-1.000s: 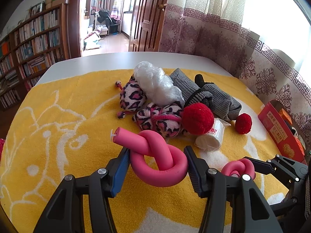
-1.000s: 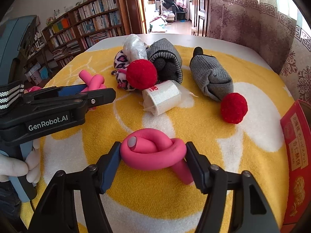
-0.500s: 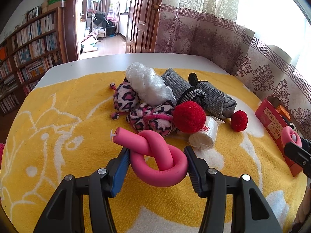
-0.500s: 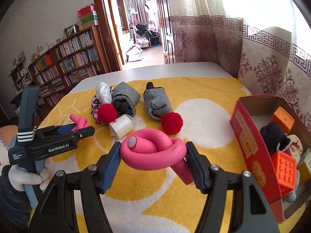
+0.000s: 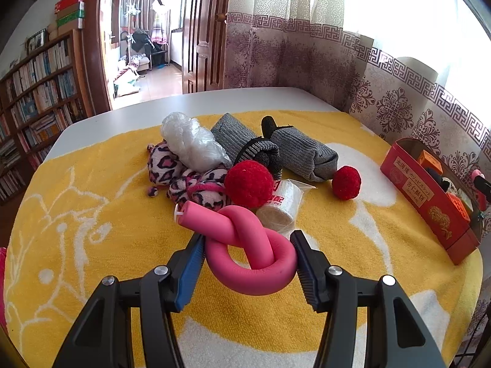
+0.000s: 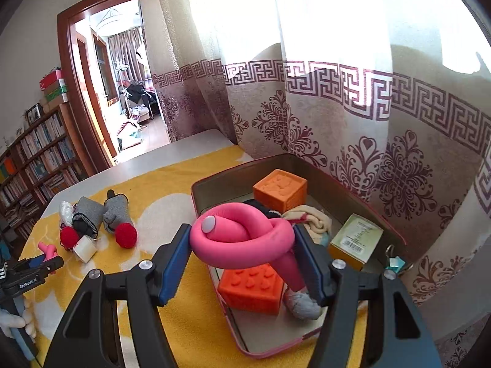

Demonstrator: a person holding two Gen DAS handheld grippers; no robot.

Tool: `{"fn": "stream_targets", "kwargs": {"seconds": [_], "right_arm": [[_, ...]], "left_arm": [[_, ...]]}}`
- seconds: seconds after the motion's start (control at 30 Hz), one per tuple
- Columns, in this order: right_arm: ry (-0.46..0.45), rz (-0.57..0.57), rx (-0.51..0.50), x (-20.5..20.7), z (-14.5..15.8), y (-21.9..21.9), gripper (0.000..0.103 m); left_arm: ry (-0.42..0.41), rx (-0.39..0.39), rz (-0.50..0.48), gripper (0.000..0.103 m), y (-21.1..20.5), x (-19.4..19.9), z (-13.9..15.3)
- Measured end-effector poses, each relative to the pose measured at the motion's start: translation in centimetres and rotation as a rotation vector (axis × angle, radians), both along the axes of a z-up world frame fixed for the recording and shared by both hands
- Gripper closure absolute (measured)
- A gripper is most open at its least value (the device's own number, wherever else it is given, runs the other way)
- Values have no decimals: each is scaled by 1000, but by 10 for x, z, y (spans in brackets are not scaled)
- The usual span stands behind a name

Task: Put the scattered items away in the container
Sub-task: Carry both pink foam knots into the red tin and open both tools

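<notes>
My left gripper (image 5: 248,250) is shut on a knotted pink foam roller (image 5: 245,245), held above the yellow towel (image 5: 92,214). My right gripper (image 6: 242,239) is shut on a second knotted pink foam roller (image 6: 242,236) and holds it over the open red tin box (image 6: 362,196). The box holds two orange blocks (image 6: 280,188), a green carton (image 6: 356,242) and cloth items. The box also shows at the right in the left wrist view (image 5: 429,211). Scattered on the towel lie two red pompoms (image 5: 248,182), grey socks (image 5: 307,153), a leopard plush (image 5: 172,171), a plastic bag (image 5: 190,141) and a white roll (image 5: 280,208).
The table stands against a patterned curtain (image 6: 368,122) to the right. A bookshelf (image 5: 36,92) and an open doorway (image 5: 144,46) lie beyond the far edge. The left gripper also shows at the lower left of the right wrist view (image 6: 40,263).
My right gripper has carried its pink roller from the towel rightwards to above the open box. My left gripper has kept its roller and lifted a little.
</notes>
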State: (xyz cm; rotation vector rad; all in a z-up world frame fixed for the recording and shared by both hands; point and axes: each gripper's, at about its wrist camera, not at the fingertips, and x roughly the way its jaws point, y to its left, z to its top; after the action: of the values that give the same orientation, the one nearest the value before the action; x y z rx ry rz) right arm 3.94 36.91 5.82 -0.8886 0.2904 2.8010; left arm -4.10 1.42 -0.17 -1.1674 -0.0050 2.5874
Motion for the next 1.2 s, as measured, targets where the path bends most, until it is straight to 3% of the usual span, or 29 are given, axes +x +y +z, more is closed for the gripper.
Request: {"fn": "stream_targets", "kwargs": {"seconds": [0.43,0.5,0.63,0.93,1.2], "right_arm": [[-25,-98,-32,-2,-18,40,32],[-17,-103,-42,0,-18,43,25],[21,-121,-56,5,-12,47,24],[42,-145,-88,11,-10,56,23],[64,-147,-99,14,-6,62,23]], "left_arm": [[9,33,-94,46,41,9,20],[16,30,-109,46,49,9,25],[25,31,-155,46,70,6,33],[70,25,-283,46,142,-8,54],[53,67,-370,46,214,-34,61]]}}
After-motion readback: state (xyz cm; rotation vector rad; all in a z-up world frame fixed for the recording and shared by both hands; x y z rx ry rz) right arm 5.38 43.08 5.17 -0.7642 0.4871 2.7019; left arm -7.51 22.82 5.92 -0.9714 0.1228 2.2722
